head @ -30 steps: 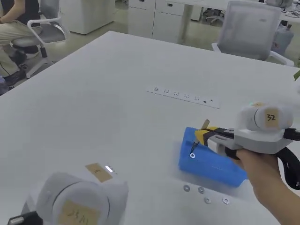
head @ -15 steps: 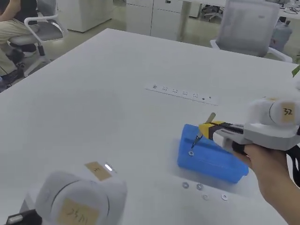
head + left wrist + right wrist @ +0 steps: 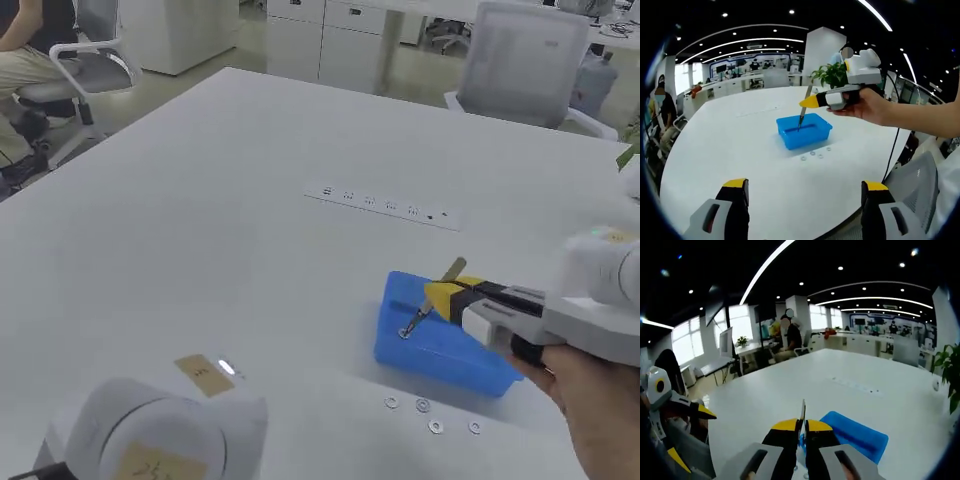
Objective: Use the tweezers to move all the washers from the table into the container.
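Since a second ago the right gripper (image 3: pixel 441 296) has drawn back slightly, its jaws clamped on the tweezers (image 3: pixel 418 315). Their tip holds a washer (image 3: pixel 403 333) over the blue container (image 3: pixel 445 358), and four washers (image 3: pixel 422 405) lie on the surface (image 3: pixel 250 200) beside it. In the left gripper view, the left gripper (image 3: pixel 805 184) has its jaws wide apart. In the right gripper view, the jaws pinch the tweezers.

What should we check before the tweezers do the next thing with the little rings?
1. The right gripper is shut on the tweezers: ok.
2. The tweezers' tips are over the blue container: ok.
3. A washer is at the tips: ok, a small ring shows there.
4. Firmly pinched: cannot tell, too small.
5. All moved: not ok, four loose washers lie on the table beside the container.
6. The left gripper is open and apart from the work: ok.
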Demonstrator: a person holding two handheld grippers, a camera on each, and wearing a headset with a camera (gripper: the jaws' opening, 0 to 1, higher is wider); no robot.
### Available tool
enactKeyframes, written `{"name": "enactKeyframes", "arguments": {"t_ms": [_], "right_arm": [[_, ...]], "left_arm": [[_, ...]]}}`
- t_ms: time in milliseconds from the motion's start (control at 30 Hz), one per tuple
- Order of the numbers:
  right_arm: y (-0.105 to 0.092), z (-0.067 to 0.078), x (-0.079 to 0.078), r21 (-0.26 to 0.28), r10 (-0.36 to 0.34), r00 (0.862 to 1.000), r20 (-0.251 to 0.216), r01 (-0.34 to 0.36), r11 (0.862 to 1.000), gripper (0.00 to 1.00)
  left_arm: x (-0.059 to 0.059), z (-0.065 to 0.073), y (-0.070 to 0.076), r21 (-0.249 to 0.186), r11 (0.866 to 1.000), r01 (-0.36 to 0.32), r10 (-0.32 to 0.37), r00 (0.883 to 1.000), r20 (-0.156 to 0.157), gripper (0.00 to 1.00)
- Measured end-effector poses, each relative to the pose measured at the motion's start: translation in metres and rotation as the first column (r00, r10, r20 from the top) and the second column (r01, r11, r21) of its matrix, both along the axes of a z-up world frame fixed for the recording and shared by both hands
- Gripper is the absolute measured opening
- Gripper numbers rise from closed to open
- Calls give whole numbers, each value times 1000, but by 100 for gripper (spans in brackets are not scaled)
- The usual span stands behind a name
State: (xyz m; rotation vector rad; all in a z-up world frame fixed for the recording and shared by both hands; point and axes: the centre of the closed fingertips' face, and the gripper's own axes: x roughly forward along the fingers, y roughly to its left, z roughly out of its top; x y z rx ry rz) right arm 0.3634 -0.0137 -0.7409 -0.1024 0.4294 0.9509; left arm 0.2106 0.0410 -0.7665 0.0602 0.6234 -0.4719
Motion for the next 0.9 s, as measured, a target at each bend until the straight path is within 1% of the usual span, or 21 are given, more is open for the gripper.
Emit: {"name": "enactKeyframes", "arguments": {"t_ms": [133, 200, 267, 300, 400, 533, 633, 733, 900], "right_arm": [[-1, -15, -6, -10, -3, 1000, -26, 3, 1000, 1], [-1, -24, -6, -30, -1, 1000, -30, 0, 1000, 1], [-1, -32, -7, -42, 2, 999, -44, -4, 999, 1], [0, -37, -9, -39, 3, 998, -62, -5, 999, 1], [-1, -46, -10, -50, -2, 998, -70, -2, 999, 1], [-2, -58, -11, -70, -6, 996, -85, 0, 998, 1], [-3, -62, -10, -83, -7, 996, -89, -1, 997, 1], [-2, -62, -10, -63, -9, 994, -109, 2, 998, 1], [-2, -66, -12, -85, -5, 995, -99, -4, 996, 1]], "left_arm": [[-1, -1, -2, 0, 1000, 7, -7, 1000, -5, 96], [-2, -1, -3, -1, 1000, 12, -12, 1000, -6, 96], [-2, 0, -6, -18, 1000, 21, -21, 1000, -6, 98], [-2, 0, -6, -19, 1000, 18, -18, 1000, -7, 98], [-1, -1, -5, 3, 1000, 23, -23, 1000, -4, 98], [-1, -2, -5, 4, 1000, 21, -21, 1000, -10, 98], [-2, -6, -4, 20, 999, 26, -25, 1000, -18, 98], [-3, -7, -4, 22, 999, 25, -25, 999, -21, 97], [-3, -8, -5, 22, 999, 26, -26, 999, -22, 97]]}}
